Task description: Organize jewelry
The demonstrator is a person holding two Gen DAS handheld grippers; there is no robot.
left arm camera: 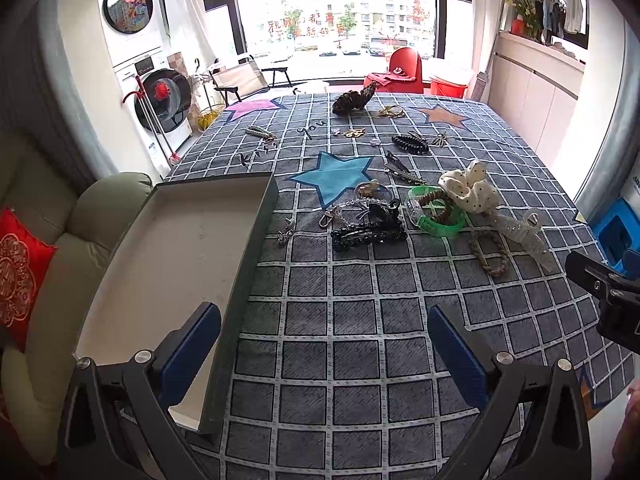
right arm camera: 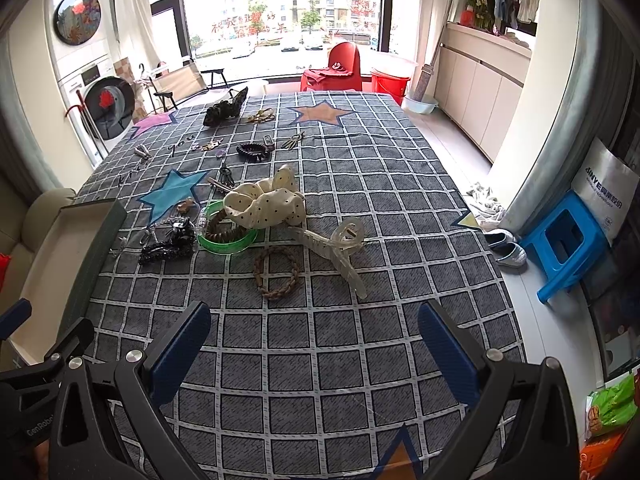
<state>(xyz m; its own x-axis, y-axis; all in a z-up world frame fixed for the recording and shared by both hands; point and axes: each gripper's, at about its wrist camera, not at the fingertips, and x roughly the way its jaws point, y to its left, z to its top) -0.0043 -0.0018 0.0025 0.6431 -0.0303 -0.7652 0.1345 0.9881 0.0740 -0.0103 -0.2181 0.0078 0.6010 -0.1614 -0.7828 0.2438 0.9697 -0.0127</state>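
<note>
- Ahead of both grippers, the checked tablecloth [right arm camera: 360, 208] spreads under scattered accessories.
- Left gripper [left arm camera: 324, 344] released, straddling the wall of the shallow box [left arm camera: 188, 240].
- Right gripper [right arm camera: 314, 340] released, holding nothing.
- Braided bracelet [right arm camera: 276, 276] lies just beyond its fingertips, beside the translucent claw clip [right arm camera: 340, 248].
- Spotted cream scrunchie [right arm camera: 264, 200] rests on the green bangle [right arm camera: 230, 242].

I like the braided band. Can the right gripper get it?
Probably yes. The right gripper is open, and only bare cloth lies between it and the braided band, which lies flat, apart from the clear clip.
</note>
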